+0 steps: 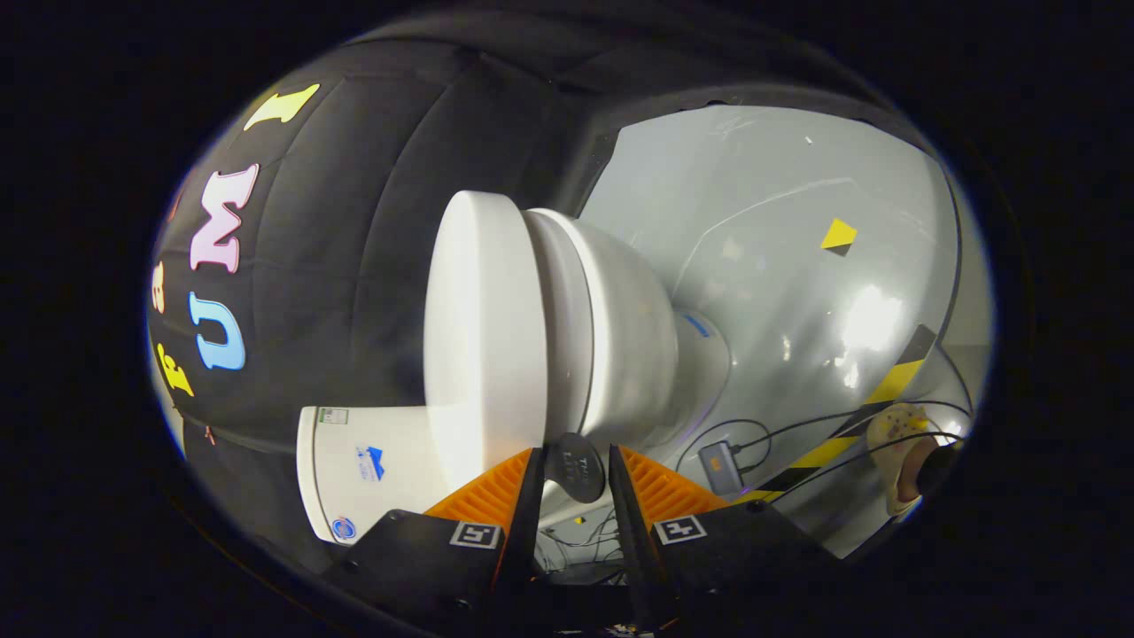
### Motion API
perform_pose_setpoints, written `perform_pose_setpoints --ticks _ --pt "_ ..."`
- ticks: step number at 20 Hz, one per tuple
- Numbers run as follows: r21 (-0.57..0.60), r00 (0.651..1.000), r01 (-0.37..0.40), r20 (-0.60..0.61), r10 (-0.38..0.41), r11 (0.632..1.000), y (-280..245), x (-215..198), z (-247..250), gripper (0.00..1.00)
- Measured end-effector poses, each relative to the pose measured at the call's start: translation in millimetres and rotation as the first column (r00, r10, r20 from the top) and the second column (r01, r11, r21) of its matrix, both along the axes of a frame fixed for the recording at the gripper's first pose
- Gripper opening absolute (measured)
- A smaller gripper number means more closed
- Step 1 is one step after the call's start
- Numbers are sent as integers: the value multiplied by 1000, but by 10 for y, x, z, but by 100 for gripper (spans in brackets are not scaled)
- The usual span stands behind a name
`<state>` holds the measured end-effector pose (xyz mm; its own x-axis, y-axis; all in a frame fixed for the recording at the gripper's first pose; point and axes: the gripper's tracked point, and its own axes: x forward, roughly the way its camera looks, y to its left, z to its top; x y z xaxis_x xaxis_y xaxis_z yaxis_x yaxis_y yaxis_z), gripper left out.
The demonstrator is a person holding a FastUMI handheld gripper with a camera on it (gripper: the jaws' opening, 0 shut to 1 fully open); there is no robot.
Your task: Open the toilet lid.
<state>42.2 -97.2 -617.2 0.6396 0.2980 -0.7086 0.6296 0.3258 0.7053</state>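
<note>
A white toilet (611,328) lies sideways in my view because my tool is rolled over. Its lid (483,337) is shut flat against the seat, just ahead of my fingers. The tank (363,474) sits beside the lid's hinge end. Past the bowl, cables and a small adapter (719,467) lie on the grey floor (797,221). My gripper (571,461) is partly open, holding nothing. I judge the lid rigid, smooth, slippery and fairly light; I'd hook its front rim, farthest from the tank.
</note>
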Motion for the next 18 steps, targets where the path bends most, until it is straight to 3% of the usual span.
perform_pose_setpoints --ticks 2,3,4,5,11,18 --pt "13 1000 3 17 -3 1000 4 4 -22 48" --pt "31 1000 31 5 -31 999 -227 -84 75 36" --pt "41 999 50 1 -50 998 1 153 -188 25" --pt "49 999 52 9 -52 997 -33 -8 -68 13" --pt "27 999 25 30 -26 999 -4 19 -11 13" --pt "-183 995 -96 -16 95 978 54 54 223 13"
